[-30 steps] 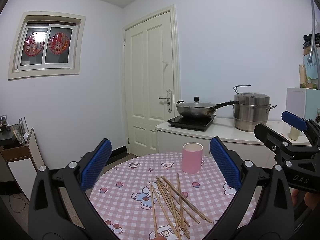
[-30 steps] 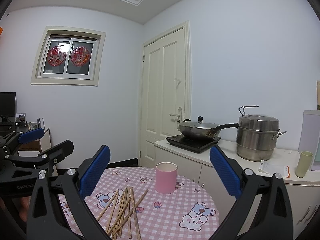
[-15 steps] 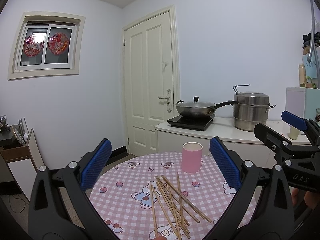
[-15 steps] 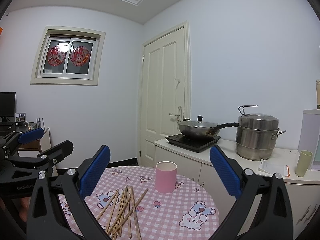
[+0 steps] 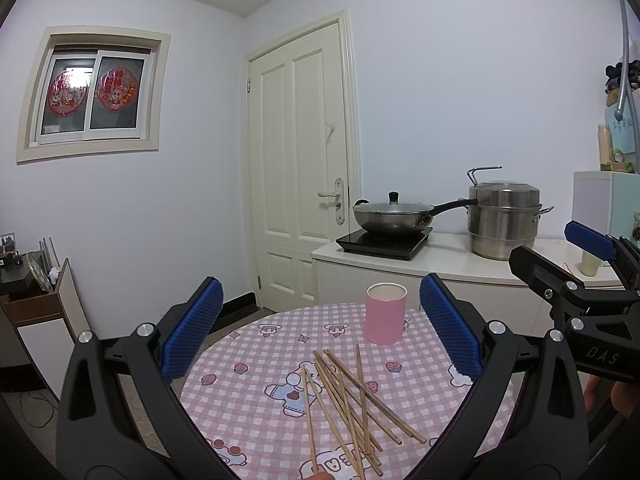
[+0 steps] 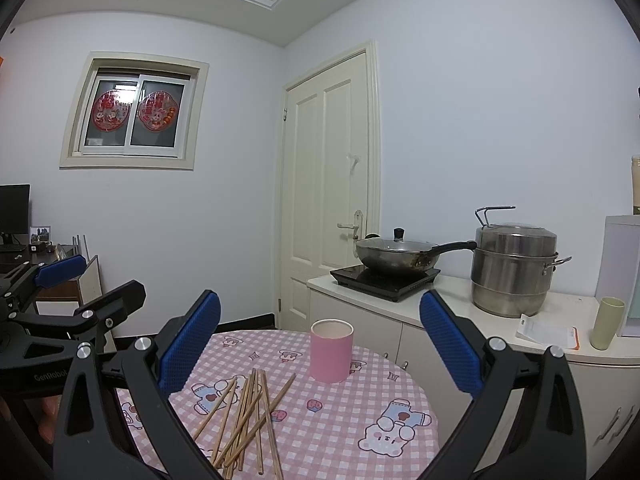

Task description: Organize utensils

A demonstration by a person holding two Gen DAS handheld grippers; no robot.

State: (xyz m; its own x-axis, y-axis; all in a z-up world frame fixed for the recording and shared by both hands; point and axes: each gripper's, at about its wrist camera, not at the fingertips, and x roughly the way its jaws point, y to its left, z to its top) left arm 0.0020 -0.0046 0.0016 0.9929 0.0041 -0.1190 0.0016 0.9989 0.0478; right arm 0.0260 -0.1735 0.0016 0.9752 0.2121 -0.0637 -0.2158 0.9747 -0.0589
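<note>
Several wooden chopsticks [image 5: 348,400] lie in a loose pile on the round table with a pink checked cloth [image 5: 256,364]; they also show in the right wrist view [image 6: 248,412]. An empty pink cup [image 5: 385,313] stands upright beyond them, also seen in the right wrist view [image 6: 331,350]. My left gripper [image 5: 320,336] is open and empty, held above the near part of the table. My right gripper [image 6: 320,344] is open and empty, to the right of the left one. Each gripper shows at the edge of the other's view.
A white counter [image 6: 448,296] behind the table carries an induction hob with a lidded wok [image 6: 396,256], a steel steamer pot [image 6: 512,272] and a pale green cup [image 6: 608,322]. A closed door [image 6: 328,184] is behind. A dark desk [image 5: 24,284] stands at the left.
</note>
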